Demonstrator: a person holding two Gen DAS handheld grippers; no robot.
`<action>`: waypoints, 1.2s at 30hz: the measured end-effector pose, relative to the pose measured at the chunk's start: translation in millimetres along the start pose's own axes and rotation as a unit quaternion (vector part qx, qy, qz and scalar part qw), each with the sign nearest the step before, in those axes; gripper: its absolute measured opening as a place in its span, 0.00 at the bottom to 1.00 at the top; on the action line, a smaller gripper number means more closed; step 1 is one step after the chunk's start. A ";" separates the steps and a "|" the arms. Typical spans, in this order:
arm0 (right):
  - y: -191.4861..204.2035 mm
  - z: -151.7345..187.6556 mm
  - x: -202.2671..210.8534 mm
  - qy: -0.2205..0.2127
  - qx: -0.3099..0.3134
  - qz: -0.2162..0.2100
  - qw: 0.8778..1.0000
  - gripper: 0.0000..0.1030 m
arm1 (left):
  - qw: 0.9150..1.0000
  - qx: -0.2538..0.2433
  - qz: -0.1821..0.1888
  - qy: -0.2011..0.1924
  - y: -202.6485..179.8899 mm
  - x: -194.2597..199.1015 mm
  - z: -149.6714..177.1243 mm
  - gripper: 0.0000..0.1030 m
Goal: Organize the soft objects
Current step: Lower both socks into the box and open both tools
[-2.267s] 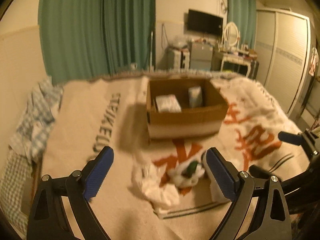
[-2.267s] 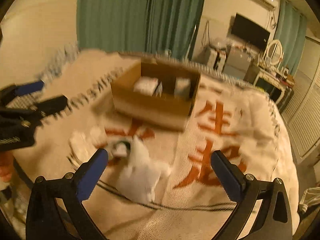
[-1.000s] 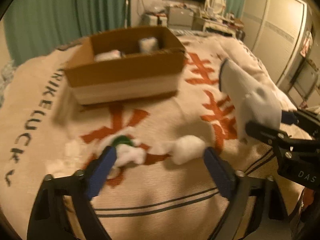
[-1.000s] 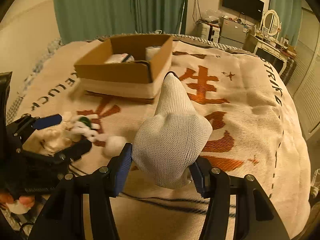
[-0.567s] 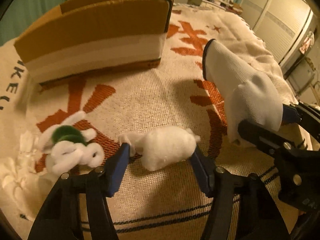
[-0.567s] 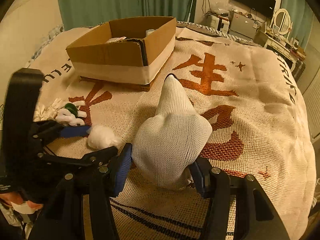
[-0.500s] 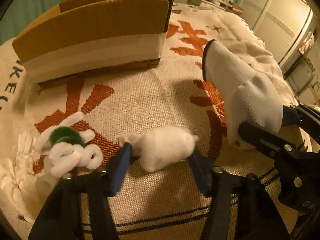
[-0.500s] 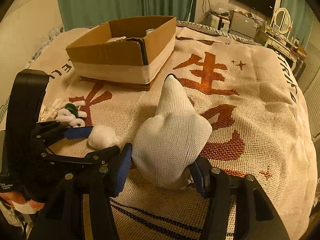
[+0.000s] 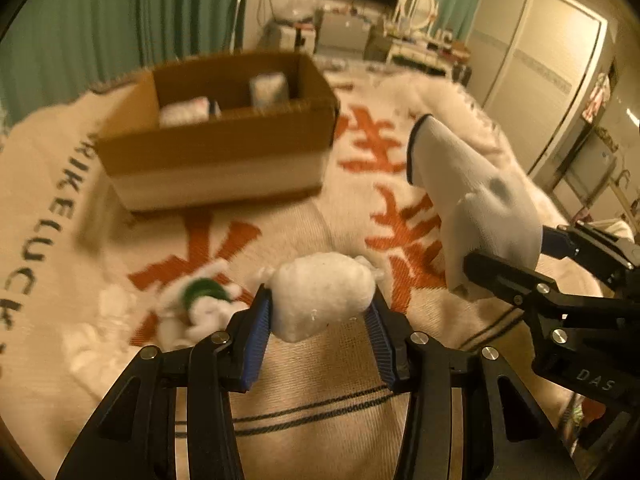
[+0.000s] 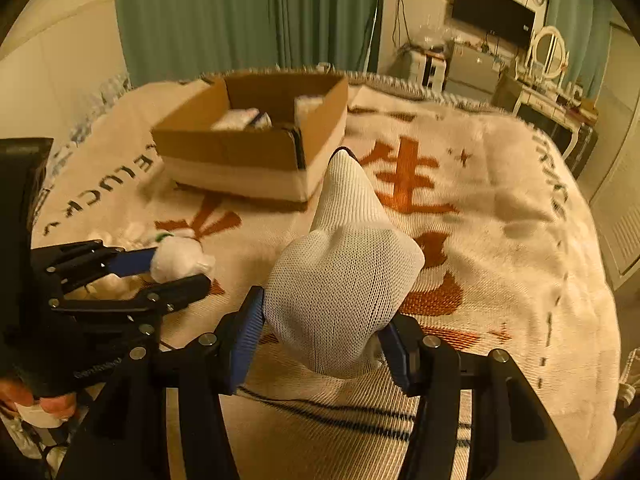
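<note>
My left gripper (image 9: 318, 322) is shut on a white fluffy plush (image 9: 322, 306) and holds it above the blanket; it also shows in the right wrist view (image 10: 178, 258). My right gripper (image 10: 324, 340) is shut on a white knit glove (image 10: 346, 272), which also shows in the left wrist view (image 9: 476, 200). An open cardboard box (image 9: 218, 152) with white packets inside stands beyond on the bed (image 10: 256, 148). A white plush with a green patch (image 9: 200, 300) lies on the blanket to the left.
The bed carries a cream blanket (image 10: 500, 240) with orange characters. White soft pieces (image 9: 92, 340) lie at the left. Green curtains (image 10: 240, 16), a TV (image 10: 492, 10), a dresser and a wardrobe (image 9: 532, 80) stand beyond the bed.
My left gripper closed on the white fluffy plush and lifted it off the blanket. My right gripper keeps its hold on the glove and has barely moved.
</note>
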State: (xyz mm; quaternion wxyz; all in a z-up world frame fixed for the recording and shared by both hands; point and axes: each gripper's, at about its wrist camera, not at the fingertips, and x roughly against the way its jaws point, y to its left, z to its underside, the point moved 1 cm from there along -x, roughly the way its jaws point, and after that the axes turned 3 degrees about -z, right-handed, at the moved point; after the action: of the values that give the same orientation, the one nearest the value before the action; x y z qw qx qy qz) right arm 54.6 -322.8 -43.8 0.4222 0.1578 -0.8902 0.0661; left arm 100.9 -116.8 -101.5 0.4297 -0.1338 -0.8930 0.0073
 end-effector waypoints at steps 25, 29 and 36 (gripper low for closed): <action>65.3 -153.7 88.0 -0.176 0.042 -0.026 0.983 0.53 | 0.979 -0.024 -0.067 -0.192 65.9 101.8 -135.8 0.43; 63.9 -184.6 50.7 -0.172 0.037 -0.037 0.984 0.53 | 0.979 -0.029 -0.070 -0.187 80.2 78.2 -158.6 0.43; 47.3 -210.4 -41.4 -0.119 0.013 -0.065 0.991 0.53 | 0.986 -0.041 -0.079 -0.140 100.0 -1.1 -178.6 0.43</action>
State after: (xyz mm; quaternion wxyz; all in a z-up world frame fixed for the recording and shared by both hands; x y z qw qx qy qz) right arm 217.0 -216.1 58.4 0.3146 0.2278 -0.9210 0.0308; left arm 262.2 -38.9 -2.4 0.2937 -0.0780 -0.9517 -0.0441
